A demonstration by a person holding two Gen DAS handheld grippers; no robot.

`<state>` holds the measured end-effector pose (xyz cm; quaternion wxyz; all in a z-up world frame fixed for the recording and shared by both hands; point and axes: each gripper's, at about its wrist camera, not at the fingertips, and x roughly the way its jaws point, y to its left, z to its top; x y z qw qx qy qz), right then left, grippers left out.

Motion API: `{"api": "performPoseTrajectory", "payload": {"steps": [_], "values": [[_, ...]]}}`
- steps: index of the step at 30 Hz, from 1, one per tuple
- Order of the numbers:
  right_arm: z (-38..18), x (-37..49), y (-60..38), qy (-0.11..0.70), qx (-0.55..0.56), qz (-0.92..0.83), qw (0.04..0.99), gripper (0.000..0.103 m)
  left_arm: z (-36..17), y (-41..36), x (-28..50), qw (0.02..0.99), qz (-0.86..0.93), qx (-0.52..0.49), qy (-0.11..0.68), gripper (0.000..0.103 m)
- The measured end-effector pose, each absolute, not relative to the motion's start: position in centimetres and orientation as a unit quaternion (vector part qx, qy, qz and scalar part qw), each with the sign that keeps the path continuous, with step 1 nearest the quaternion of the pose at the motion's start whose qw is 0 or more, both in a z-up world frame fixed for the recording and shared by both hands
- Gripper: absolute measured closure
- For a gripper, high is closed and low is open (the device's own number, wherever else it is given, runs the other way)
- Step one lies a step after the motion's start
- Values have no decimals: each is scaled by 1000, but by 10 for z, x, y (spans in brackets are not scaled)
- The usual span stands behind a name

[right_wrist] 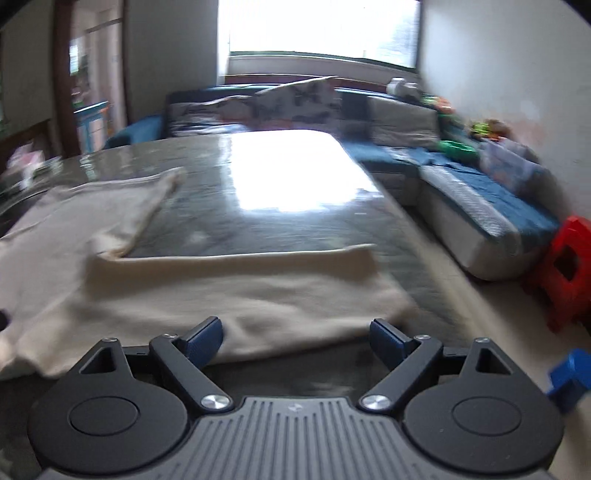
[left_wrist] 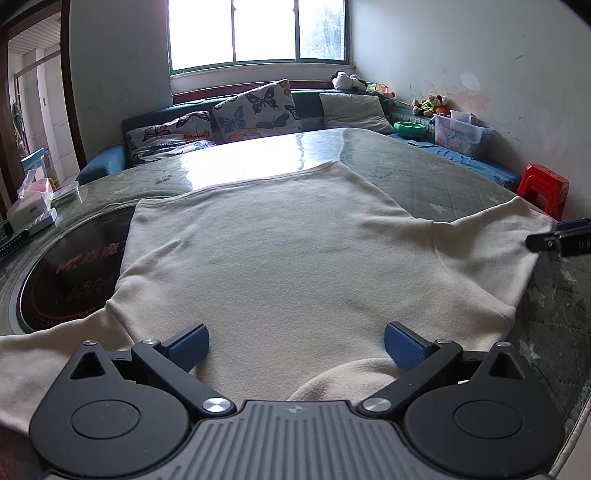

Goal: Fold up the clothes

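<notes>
Ahead of you a bright window (left_wrist: pixel 258 31) floods the glossy table (left_wrist: pixel 258 155) with glare. Beneath it runs a blue sofa (left_wrist: pixel 110 162) with butterfly cushions (left_wrist: pixel 255 107) (soft toys crowd its right end). To your right, a scuffed white wall (left_wrist: pixel 480 55) and a red stool (left_wrist: pixel 543 188); a doorway (left_wrist: pixel 33 92) opens left.

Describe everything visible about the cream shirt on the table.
The cream shirt is a soft, fleece-like knit top lying flat and spread on the glossy table, hem toward the window, short sleeves out to both sides. Its left side overlaps a round black cooktop. The neckline curves at the near edge, by the open left gripper, which grips nothing. The open right gripper sits at the right sleeve; contact cannot be told.
</notes>
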<state>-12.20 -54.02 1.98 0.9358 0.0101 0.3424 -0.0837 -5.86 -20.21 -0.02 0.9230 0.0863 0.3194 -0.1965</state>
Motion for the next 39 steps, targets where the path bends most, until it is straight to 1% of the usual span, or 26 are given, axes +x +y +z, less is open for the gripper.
{"api": "performPoseTrajectory", "payload": {"steps": [5, 9, 13, 14, 15, 17, 19, 21, 23, 24, 25, 26, 27, 28, 29, 32, 39], "values": [[21, -118, -561, 346, 4, -138, 928, 16, 0, -202, -59, 923, -196, 86, 319, 0], [19, -119, -581, 344, 35, -176, 922, 17, 0, -201, -59, 923, -196, 86, 319, 0], [20, -123, -594, 338, 47, -208, 917, 22, 0, -201, -59, 923, -196, 86, 319, 0], [20, -123, -595, 337, 52, -206, 917, 27, 0, -201, -59, 923, -196, 85, 319, 0], [20, -124, -597, 337, 56, -204, 918, 30, 0, -201, -59, 924, -196, 85, 319, 0], [19, -123, -597, 336, 58, -200, 919, 41, 0, -201, -59, 924, -195, 85, 318, 0], [20, -123, -596, 332, 67, -188, 922, 47, 0, -201, -59, 924, -195, 86, 318, 0], [21, -122, -593, 330, 70, -178, 924, 49, 0, -201, -59, 924, -195, 86, 318, 0], [20, -119, -591, 330, 74, -174, 925, 58, 0, -201, -59, 924, -195, 86, 318, 0], [20, -118, -591, 330, 76, -173, 925, 58, 0, -201, -59, 924, -195, 86, 318, 0], [20, -118, -592, 328, 81, -174, 925, 61, 0, -201, -59, 924, -195, 86, 318, 0], [20, -118, -592, 326, 86, -174, 925, 68, 0, -201, -59, 924, -195, 86, 318, 0], [20, -118, -592, 325, 90, -173, 925, 70, 0, -201, -59, 924, -195, 86, 318, 0], [21, -118, -591, 324, 95, -173, 925, 78, 0, -202, -59, 923, -195, 87, 319, 0], [22, -118, -592, 322, 97, -173, 926, 89, 1, -202, -59, 923, -195, 88, 319, 0], [26, -119, -593, 312, 103, -174, 928, 96, 6, -206, -60, 923, -193, 107, 315, 0], [49, -131, -593, 271, 98, -168, 943, 97, 30, -231, -72, 922, -240, 134, 273, 0]]}}
